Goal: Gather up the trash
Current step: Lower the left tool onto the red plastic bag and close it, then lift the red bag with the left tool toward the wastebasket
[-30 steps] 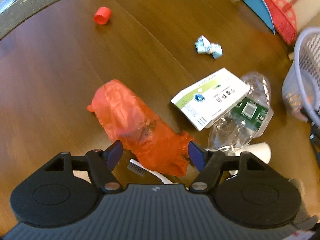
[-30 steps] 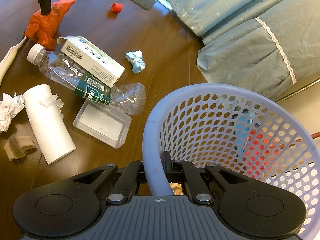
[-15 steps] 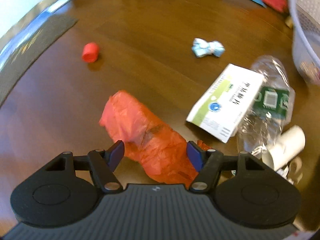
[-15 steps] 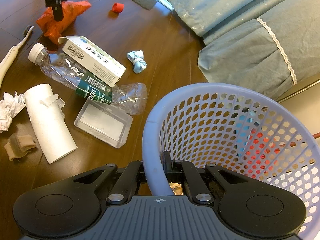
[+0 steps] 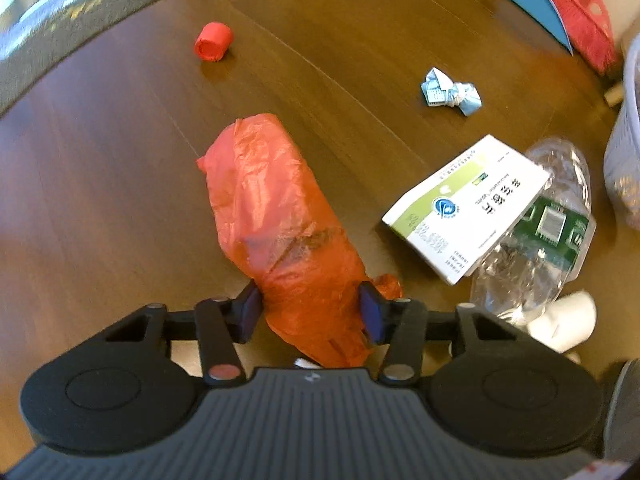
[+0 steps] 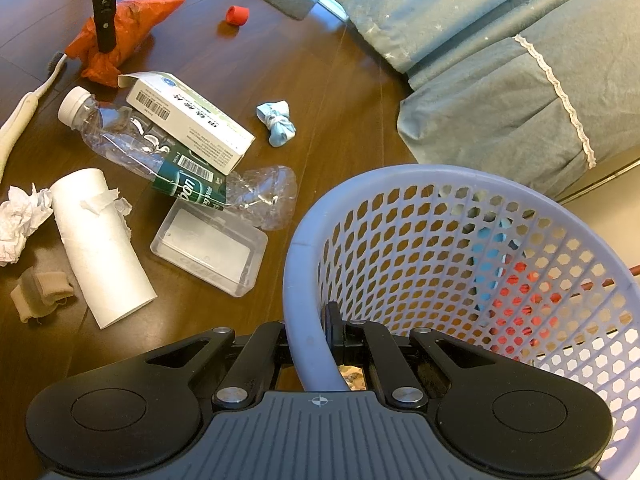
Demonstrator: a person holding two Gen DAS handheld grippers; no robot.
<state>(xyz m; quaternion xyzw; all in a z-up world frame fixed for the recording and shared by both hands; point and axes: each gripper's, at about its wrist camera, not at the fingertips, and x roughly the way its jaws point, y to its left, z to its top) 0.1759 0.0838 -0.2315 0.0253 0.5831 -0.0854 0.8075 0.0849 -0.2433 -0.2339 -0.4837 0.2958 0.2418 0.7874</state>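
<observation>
An orange plastic bag (image 5: 272, 208) lies crumpled on the dark wooden floor. My left gripper (image 5: 310, 310) points down over its near end, jaws closing, and both blue pads touch the bag's sides. The right wrist view shows the same bag (image 6: 132, 16) at the far left with a black left finger (image 6: 103, 20) against it. My right gripper (image 6: 316, 340) is shut on the rim of a lilac mesh basket (image 6: 460, 176), which fills the lower right of that view.
Between bag and basket lie a white-green box (image 6: 192, 116), a crushed clear bottle (image 6: 132, 144), a paper roll (image 6: 100, 240), a clear plastic tray (image 6: 208, 248), a blue wad (image 6: 276, 122), a red cap (image 6: 236, 15), a toothbrush (image 6: 28, 100) and tissue (image 6: 18, 220). Blue-grey bedding (image 6: 500, 60) lies beyond.
The left jaws have narrowed until the pads meet the orange bag. The bag has shifted away from the toothbrush. The right gripper and basket have not moved.
</observation>
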